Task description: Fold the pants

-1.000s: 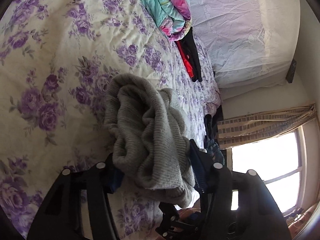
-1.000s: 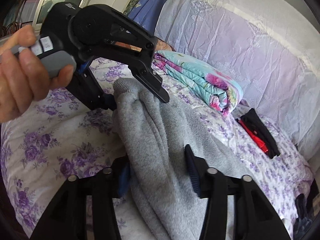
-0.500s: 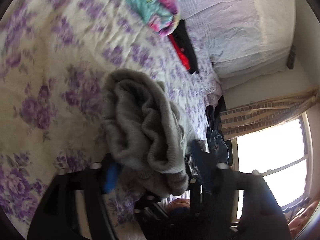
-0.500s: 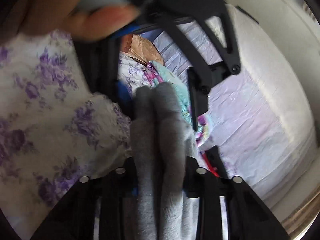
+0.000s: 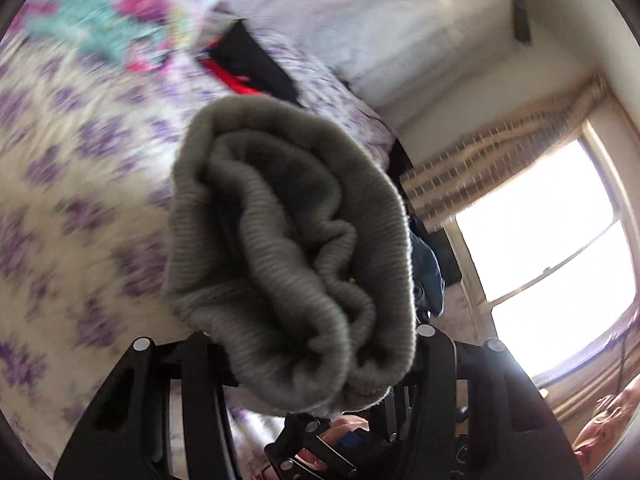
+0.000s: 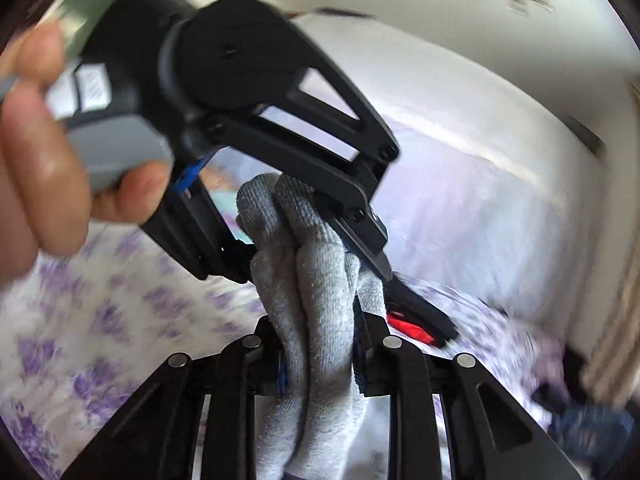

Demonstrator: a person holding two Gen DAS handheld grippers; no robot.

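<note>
Left wrist view first: the left gripper is closed down on a thick bunch of the grey pants, ribbed cloth piling up in folds through the centre of the frame and spilling over both fingers. Behind it, the floral bedspread fills the left half, blurred. A folded turquoise blanket sits upper left, a black and red garment just right of it, and the bright window glares on the right. The risk here: that bunch is fat and loose, so layers could slide out unevenly and the fold would come apart.

Over to the right wrist view: the right gripper is clamped tight on a narrow doubled strip of the pants at lower centre. The cloth runs up to the left gripper, gripping the same bundle in mid-frame, with the person's hand on its handle at the left edge. The two tools are very near each other, so they could knock together. The pants look lifted off the bed, and the whole frame is smeared; I judge a fast swing could drop the hanging part crooked and wrinkled.
</note>
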